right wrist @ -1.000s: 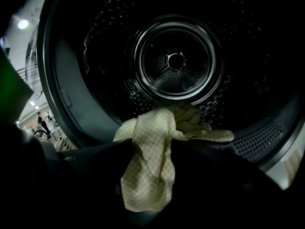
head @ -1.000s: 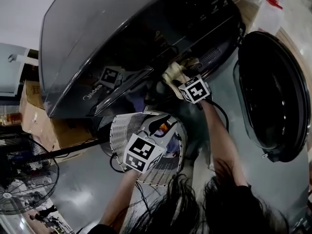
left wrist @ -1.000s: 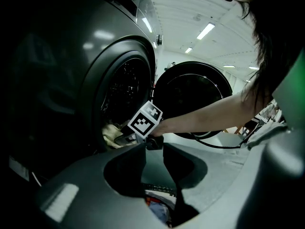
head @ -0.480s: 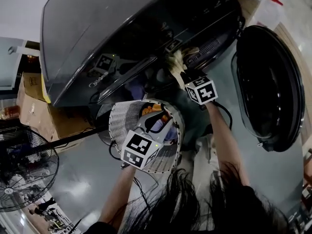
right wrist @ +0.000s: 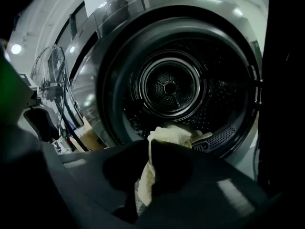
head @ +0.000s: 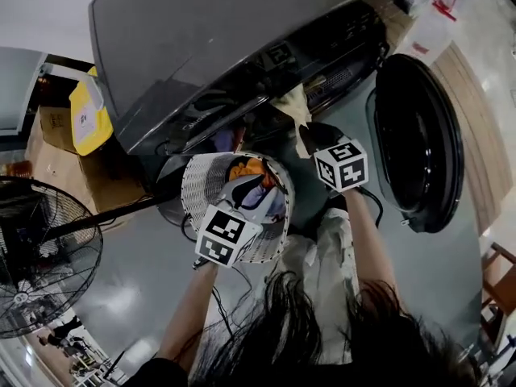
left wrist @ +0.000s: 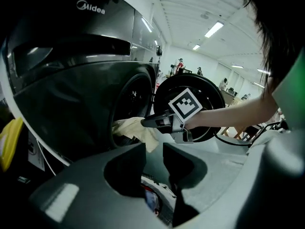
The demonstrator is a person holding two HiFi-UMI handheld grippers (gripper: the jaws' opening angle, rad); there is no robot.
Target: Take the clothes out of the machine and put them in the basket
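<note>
Left gripper (left wrist: 152,148): jaws stand a little apart with nothing between the tips. It is held over the white mesh basket (head: 193,196), which sits in front of the machine (head: 210,47) and already contains orange and blue clothes (head: 248,172). Right gripper (right wrist: 148,149): jaws clamped on a cream cloth (right wrist: 167,133), which trails from the jaws to the lower lip of the drum (right wrist: 169,87) opening, just above and right of the basket. The round door (head: 415,135) stands swung open at far right.
</note>
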